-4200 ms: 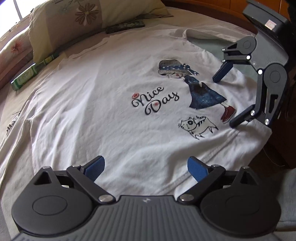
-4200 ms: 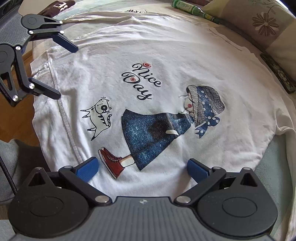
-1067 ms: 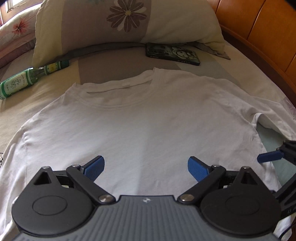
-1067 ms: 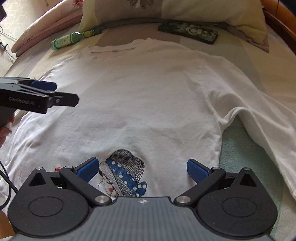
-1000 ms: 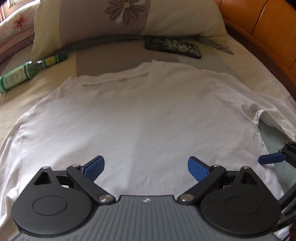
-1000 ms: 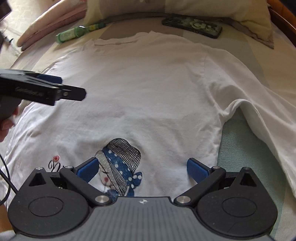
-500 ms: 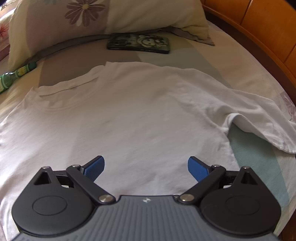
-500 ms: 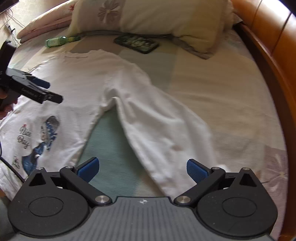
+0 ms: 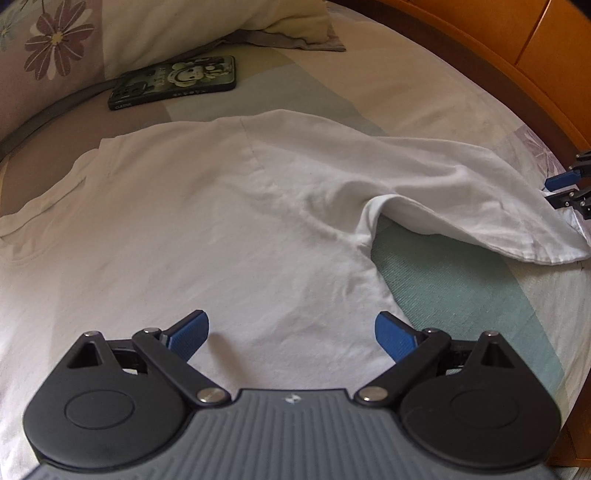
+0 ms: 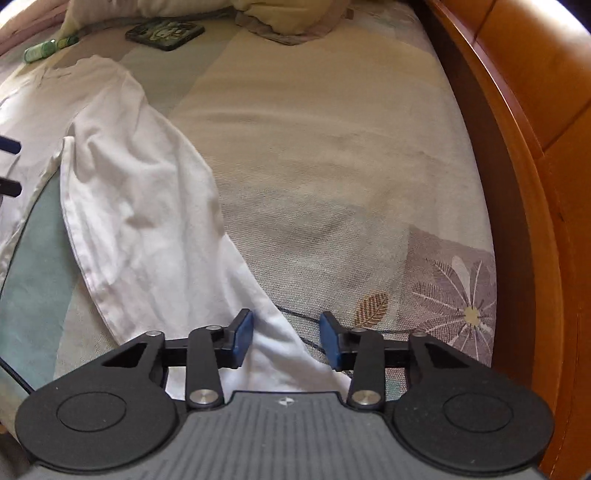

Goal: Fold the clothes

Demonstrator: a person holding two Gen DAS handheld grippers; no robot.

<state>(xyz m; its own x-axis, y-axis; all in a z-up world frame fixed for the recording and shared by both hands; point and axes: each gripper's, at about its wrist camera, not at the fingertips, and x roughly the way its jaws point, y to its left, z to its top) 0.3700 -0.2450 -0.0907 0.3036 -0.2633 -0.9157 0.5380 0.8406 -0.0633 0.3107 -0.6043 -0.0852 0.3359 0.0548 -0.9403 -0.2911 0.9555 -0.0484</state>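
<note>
A white T-shirt lies flat on the bed with its right sleeve stretched out to the side. My left gripper hovers open and wide over the shirt's body, just below the armpit, holding nothing. In the right wrist view the sleeve runs down to my right gripper. Its jaws are narrowed but still apart, one on each side of the sleeve's end. The left wrist view shows the right gripper at the sleeve tip. The left gripper's fingertips show at the left edge.
A phone in a dark printed case lies beyond the collar, under a flowered pillow. A green bottle lies at the far left. The wooden bed frame curves close along the right side. Bare sheet lies between sleeve and frame.
My right gripper has swung from the shirt's body out to the sleeve end, and its jaws have narrowed around the cloth. The left gripper has shifted right toward the armpit and stayed open.
</note>
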